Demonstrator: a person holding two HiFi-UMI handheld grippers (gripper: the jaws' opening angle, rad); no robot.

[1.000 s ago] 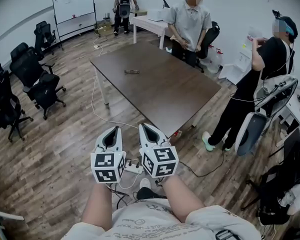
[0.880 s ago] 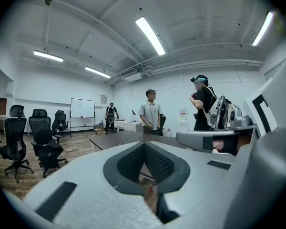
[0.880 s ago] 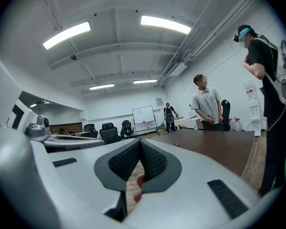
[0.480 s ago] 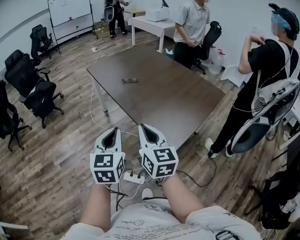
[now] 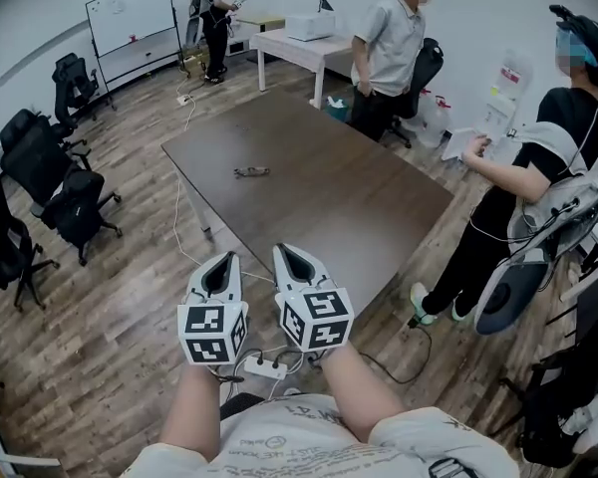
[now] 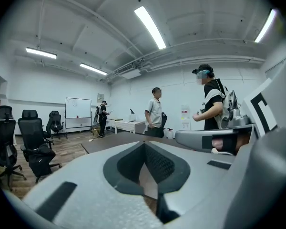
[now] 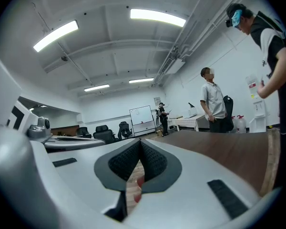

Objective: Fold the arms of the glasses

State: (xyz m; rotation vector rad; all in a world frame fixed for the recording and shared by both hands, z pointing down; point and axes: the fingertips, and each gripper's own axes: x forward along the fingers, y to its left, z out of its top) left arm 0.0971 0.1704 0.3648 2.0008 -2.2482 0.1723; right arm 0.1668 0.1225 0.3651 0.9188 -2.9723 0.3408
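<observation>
Glasses [image 5: 250, 172] lie toward the table's [image 5: 379, 217] far left, well apart from the left gripper [image 5: 223, 259] and right gripper [image 5: 285, 252], both closed and empty. Likely light and fragile: steady the frame front, nudge the arms gently.

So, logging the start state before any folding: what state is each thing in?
Glasses: lying on the table, untouched; arm position too small to tell.
Left tool: shut, empty, held well away from the glasses.
Right tool: shut, empty, alongside the other.
</observation>
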